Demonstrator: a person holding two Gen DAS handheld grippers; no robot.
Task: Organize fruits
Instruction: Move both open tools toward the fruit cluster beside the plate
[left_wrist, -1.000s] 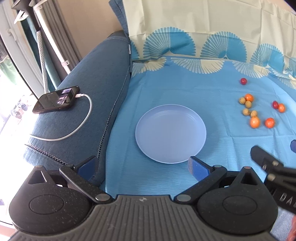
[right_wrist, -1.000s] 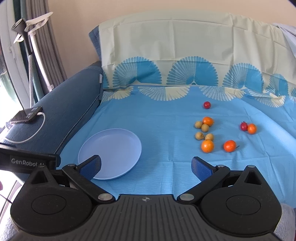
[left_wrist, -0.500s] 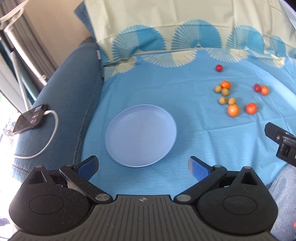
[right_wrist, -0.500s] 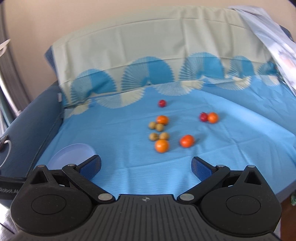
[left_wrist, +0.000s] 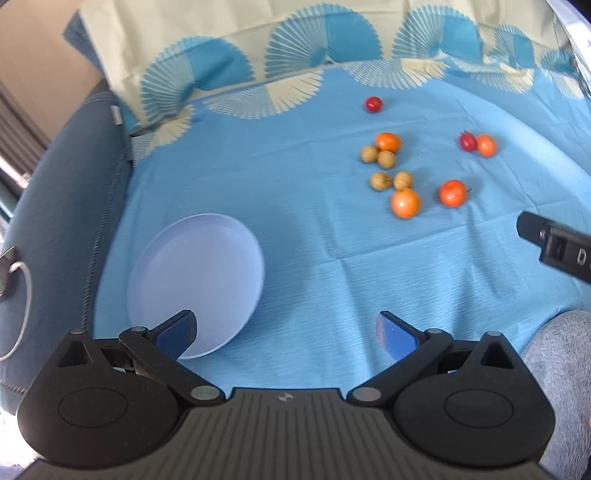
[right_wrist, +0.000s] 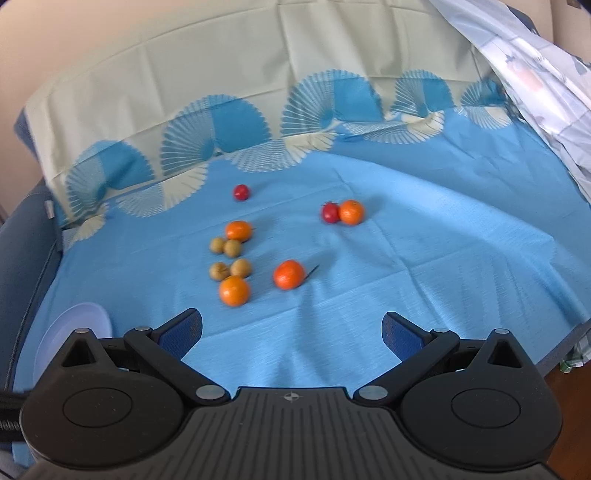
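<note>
Small fruits lie loose on the blue cloth: several oranges such as the nearest one (right_wrist: 234, 291) (left_wrist: 405, 203), several tan longans (right_wrist: 226, 246) (left_wrist: 386, 158) and red ones (right_wrist: 241, 192) (left_wrist: 373, 104). A pale lilac plate (left_wrist: 207, 273) lies empty at the left, and its edge shows in the right wrist view (right_wrist: 79, 317). My left gripper (left_wrist: 286, 334) is open and empty over the plate's near right edge. My right gripper (right_wrist: 291, 330) is open and empty, short of the fruit cluster.
A dark blue sofa arm (left_wrist: 55, 192) with a white cable (left_wrist: 22, 295) borders the left. The fan-patterned cloth rises up the backrest (right_wrist: 258, 92). A flowered fabric (right_wrist: 535, 85) hangs at the right. The right gripper's body (left_wrist: 554, 247) shows at the left view's right edge.
Both views have swung right and moved forward. The plate has slid left in both views and the fruits have come closer to centre. Both grippers stay open.
</note>
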